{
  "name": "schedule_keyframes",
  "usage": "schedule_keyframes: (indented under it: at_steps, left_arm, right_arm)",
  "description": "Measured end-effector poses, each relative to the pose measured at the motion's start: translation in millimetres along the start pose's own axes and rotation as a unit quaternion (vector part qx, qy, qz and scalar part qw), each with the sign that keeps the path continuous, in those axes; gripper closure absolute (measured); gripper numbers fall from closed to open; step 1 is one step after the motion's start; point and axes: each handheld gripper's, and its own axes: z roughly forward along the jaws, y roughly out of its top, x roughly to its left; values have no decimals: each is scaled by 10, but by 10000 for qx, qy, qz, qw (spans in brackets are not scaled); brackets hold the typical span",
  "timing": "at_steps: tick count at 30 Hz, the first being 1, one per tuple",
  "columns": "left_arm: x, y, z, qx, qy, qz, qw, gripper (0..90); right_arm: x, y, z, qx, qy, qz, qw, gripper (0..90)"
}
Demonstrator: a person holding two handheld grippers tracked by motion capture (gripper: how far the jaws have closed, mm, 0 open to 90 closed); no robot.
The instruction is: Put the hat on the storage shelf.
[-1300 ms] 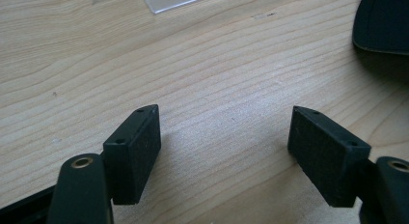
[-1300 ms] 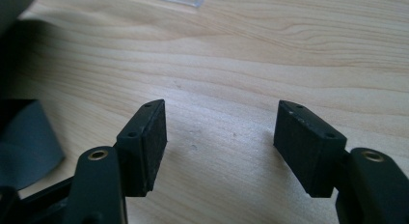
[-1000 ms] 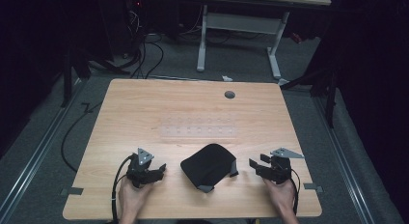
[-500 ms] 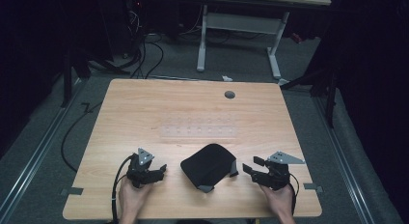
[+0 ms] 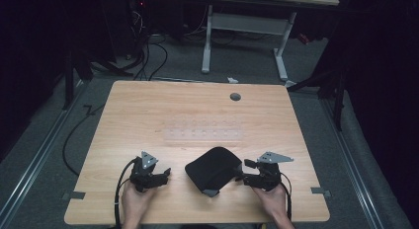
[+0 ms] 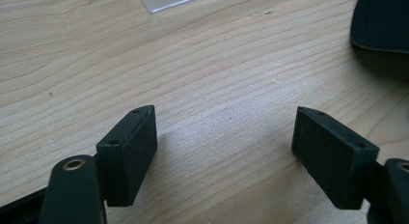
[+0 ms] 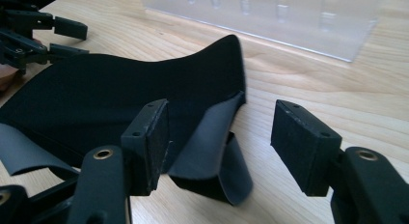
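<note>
Dark floor and cables ring the wooden bench [image 5: 148,120]. Near its front edge lies a black fabric pouch [image 5: 212,167]. Right tongs [image 5: 245,171] sit just beside its grey strap, spread, empty, nearer than the left tongs [image 5: 160,175], also spread, standing apart.

The high view hangs above my side of the desk [image 5: 148,110] and looks forward and down, taking in its whole top and the floor beyond. The camera on my left claw [image 6: 224,156] sits low and close to the wood, facing along its jaws. The camera on my right claw [image 7: 219,142] is just as near, aimed across the black cloth [image 7: 120,98]. All three views share that cloth.
</note>
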Motion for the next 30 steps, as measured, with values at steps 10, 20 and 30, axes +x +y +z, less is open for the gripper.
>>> schedule_keyframes:
  at_steps: [10,20,30]
  left_arm:
    - [-3,-3,-3,25,-24,24,10000,241]
    - [-3,-3,-3,24,-24,23,10000,241]
    - [-8,-4,-6,18,-57,20,10000,251]
  right_arm:
    - [21,0,247,252,205,15,9995,407]
    - [19,-27,375,398,316,26,9987,445]
    - [32,-75,457,581,272,-148,9978,484]
